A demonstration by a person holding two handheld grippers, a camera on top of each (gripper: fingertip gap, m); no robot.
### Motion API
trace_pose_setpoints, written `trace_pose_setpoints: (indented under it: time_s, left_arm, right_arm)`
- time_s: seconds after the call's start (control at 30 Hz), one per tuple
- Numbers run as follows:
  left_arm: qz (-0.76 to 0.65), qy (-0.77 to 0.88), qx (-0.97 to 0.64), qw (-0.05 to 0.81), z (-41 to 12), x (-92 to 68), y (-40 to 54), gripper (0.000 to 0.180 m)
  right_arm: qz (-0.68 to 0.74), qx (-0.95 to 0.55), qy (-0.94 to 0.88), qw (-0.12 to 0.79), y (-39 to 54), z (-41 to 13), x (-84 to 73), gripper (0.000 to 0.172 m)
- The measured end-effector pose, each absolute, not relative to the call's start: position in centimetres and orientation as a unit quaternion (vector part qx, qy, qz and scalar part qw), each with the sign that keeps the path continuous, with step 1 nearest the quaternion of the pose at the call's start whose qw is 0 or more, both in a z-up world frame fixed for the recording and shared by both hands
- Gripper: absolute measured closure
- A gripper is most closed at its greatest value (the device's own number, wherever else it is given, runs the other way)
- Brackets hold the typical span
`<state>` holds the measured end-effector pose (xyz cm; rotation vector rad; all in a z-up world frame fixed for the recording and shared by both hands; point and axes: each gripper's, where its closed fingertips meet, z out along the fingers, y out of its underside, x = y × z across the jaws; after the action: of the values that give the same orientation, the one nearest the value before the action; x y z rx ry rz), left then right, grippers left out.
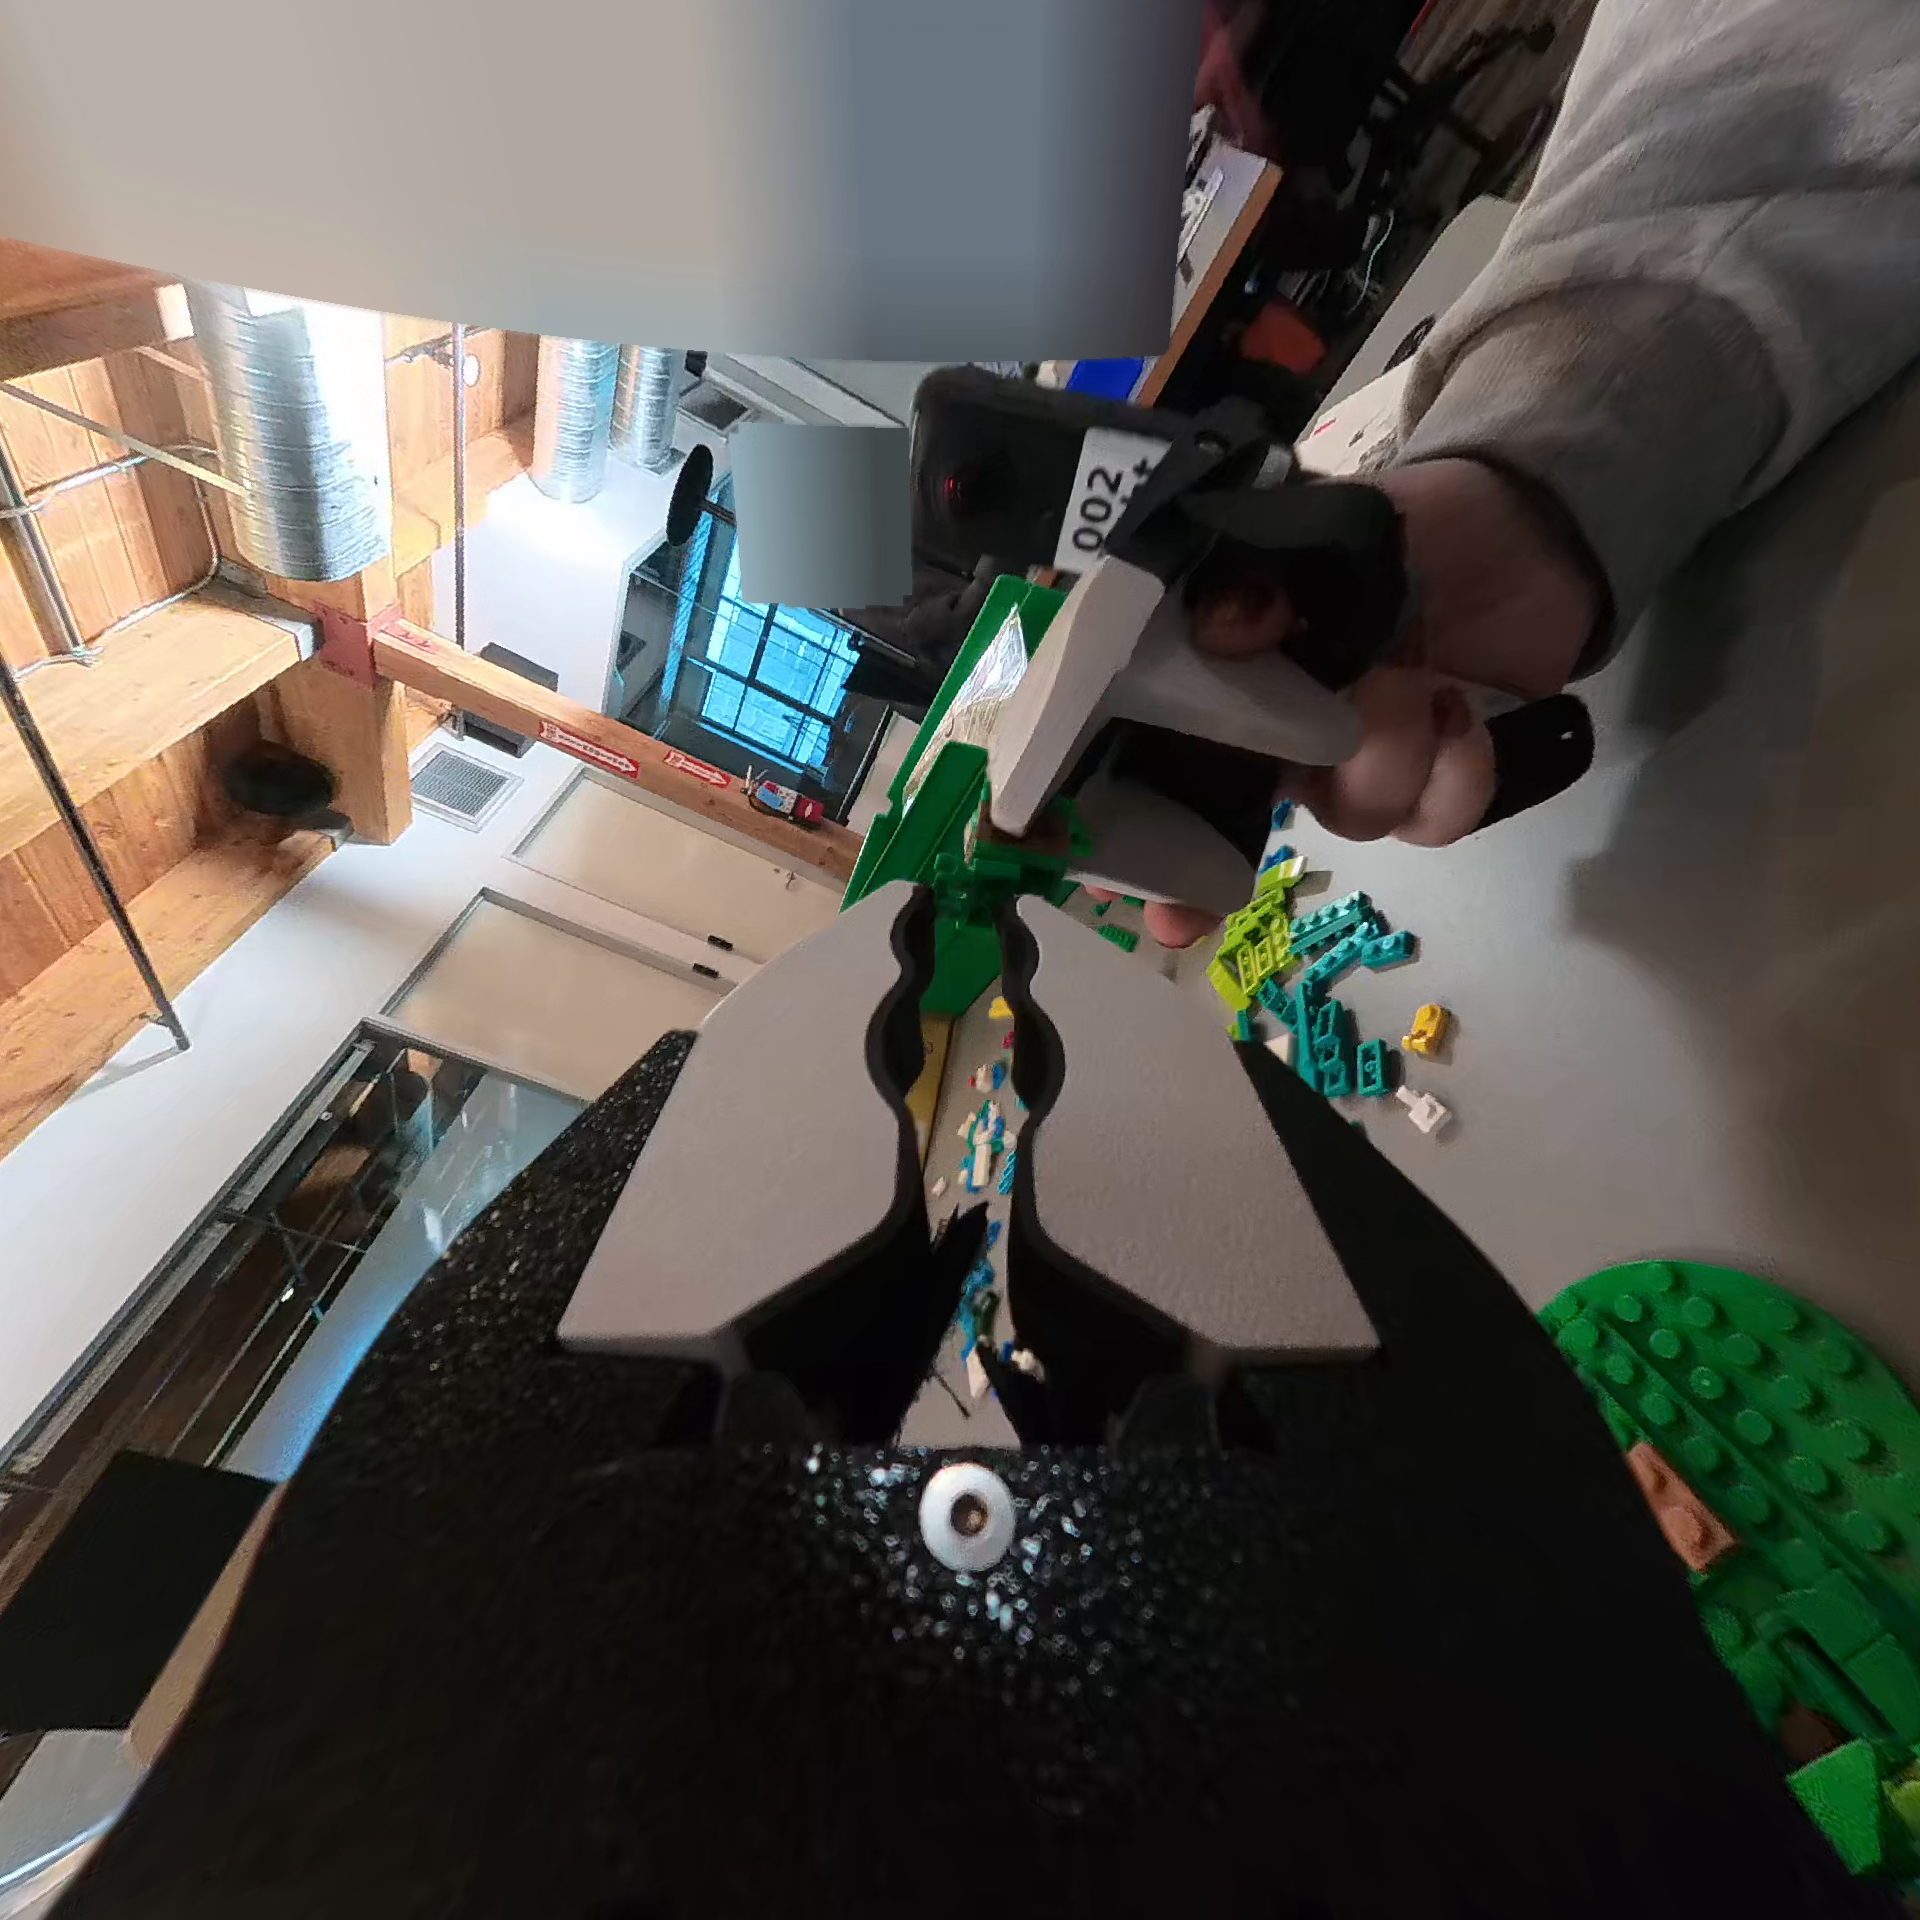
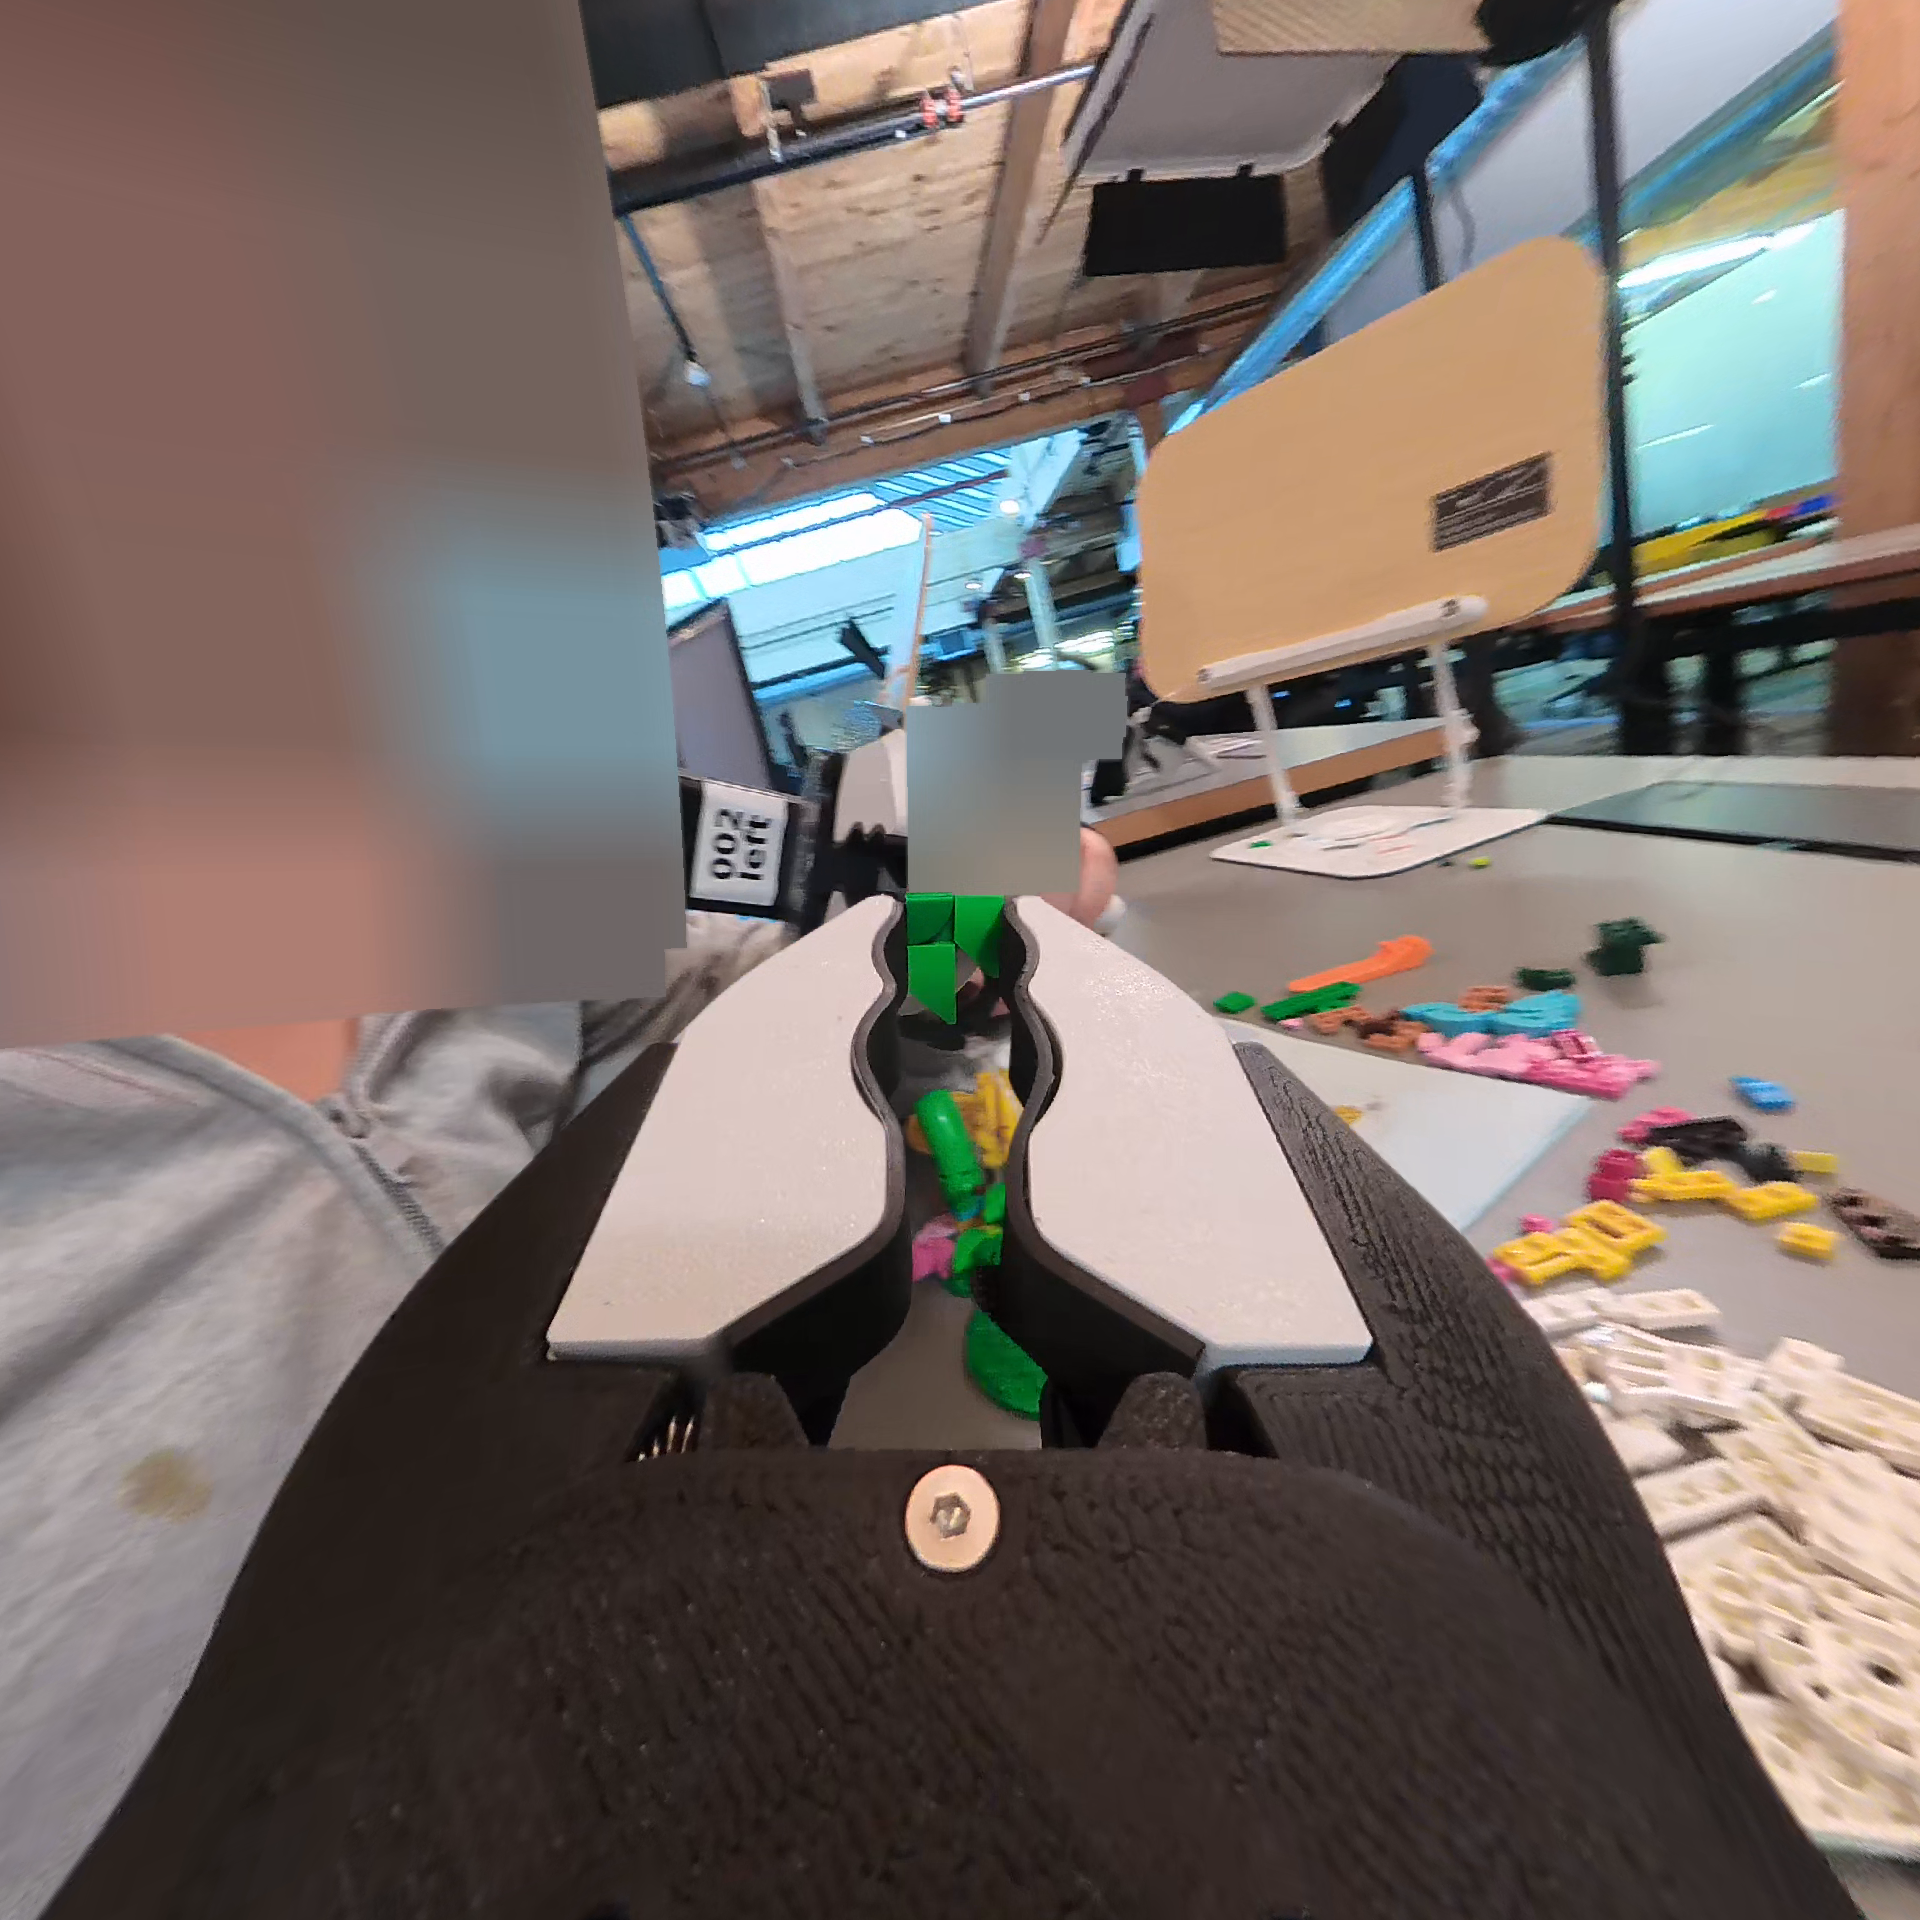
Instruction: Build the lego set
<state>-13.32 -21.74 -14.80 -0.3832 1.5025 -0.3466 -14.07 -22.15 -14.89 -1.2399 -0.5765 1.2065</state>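
A small green brick assembly [image 1: 982, 868] is held in the air between both grippers. My left gripper [image 1: 961, 914] is shut on its near end, black pads pressing its sides. My right gripper [image 1: 1023, 826], held by a hand in a grey sleeve, comes in from the upper right and grips the assembly's far end, where a brown piece shows. In the right wrist view, my right gripper [image 2: 951, 925] is shut on the green pieces [image 2: 940, 951], which fill the space between its tips. Behind them, a white label [image 2: 740, 844] on the left gripper's body shows; a mosaic patch hides its fingers there.
On the grey table lie teal and lime bricks [image 1: 1330, 997], a yellow piece [image 1: 1425, 1029] and a round green studded baseplate [image 1: 1745, 1455]. An upright green panel [image 1: 935, 769] stands behind the assembly. Piles of white [image 2: 1766, 1507], yellow [image 2: 1621, 1226] and pink bricks [image 2: 1527, 1060] lie right; a wooden board on a stand [image 2: 1371, 468] stands behind.
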Motion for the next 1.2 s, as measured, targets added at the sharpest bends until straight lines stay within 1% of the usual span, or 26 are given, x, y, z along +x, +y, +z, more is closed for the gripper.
trace_pose_setpoints:
  time_s: [0.27,0.47,0.77,0.97,1.13,1.2]
  left_arm:
    - [-0.097,0.675,-0.190,0.706,-15.3,-12.9,-20.5,0.169]
    - [-0.018,0.681,-0.204,0.703,-15.8,-12.6,-19.4,0.169]
    - [0.018,0.673,-0.212,0.708,-14.9,-12.7,-19.2,0.169]
    - [0.010,0.673,-0.221,0.706,-14.9,-12.6,-19.2,0.169]
    - [-0.004,0.679,-0.233,0.696,-15.1,-12.4,-18.9,0.168]
    - [-0.010,0.680,-0.245,0.691,-15.2,-12.4,-18.8,0.164]
  right_arm:
    - [0.431,-0.563,-0.243,0.662,-21.1,-15.4,-13.7,0.156]
    - [0.385,-0.587,-0.222,0.676,-20.0,-15.8,-13.3,0.157]
    - [0.344,-0.586,-0.212,0.702,-19.8,-14.8,-13.4,0.156]
    - [0.343,-0.583,-0.211,0.705,-19.8,-14.7,-13.4,0.156]
    - [0.385,-0.578,-0.202,0.691,-19.5,-14.7,-13.0,0.156]
    - [0.398,-0.577,-0.190,0.688,-19.3,-14.7,-12.5,0.156]
